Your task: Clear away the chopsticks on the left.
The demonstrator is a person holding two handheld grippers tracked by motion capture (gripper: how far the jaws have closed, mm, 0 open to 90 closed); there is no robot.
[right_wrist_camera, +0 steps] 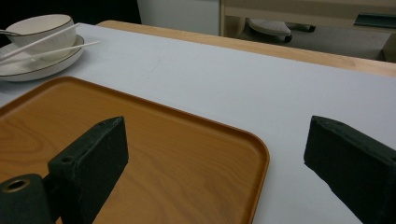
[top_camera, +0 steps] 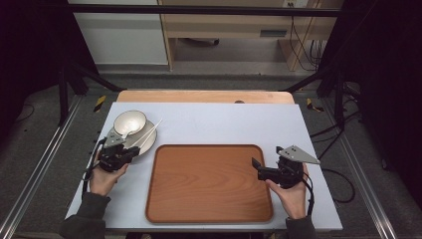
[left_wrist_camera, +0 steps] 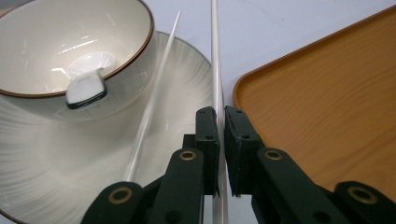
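So we're at the pickup step here. Taking the wooden tray (top_camera: 209,183) as our landmark and working from our side outward: our right gripper (top_camera: 258,169) sits at the tray's near right edge, and in the right gripper view its jaws stand wide apart with nothing between them, just tray and pale mat (top_camera: 224,119) showing through the gap. It looks like it's simply waiting its turn.

Our left gripper (left_wrist_camera: 221,122) is off the tray's left edge, and this is where the action is. Its jaws are pinched tight on one white chopstick (left_wrist_camera: 215,60), which runs straight out between the pads. The second chopstick (left_wrist_camera: 152,102) lies loose just to the side of it, resting across the rim of the ribbed white plate (left_wrist_camera: 46,172).

Further out, beyond the tray's far left corner, that plate carries a white bowl (left_wrist_camera: 60,42) with a brown rim, and a white spoon (left_wrist_camera: 86,86) rests inside the bowl.

Our guess is the chopstick is headed for the tray. The next move wants a clean lift so the tip clears the plate rim without dragging its partner along or knocking the bowl, then a swing across to the tray and a gentle set-down. A thin smooth stick held at one end could pivot in the pads, so we'd keep it slow.
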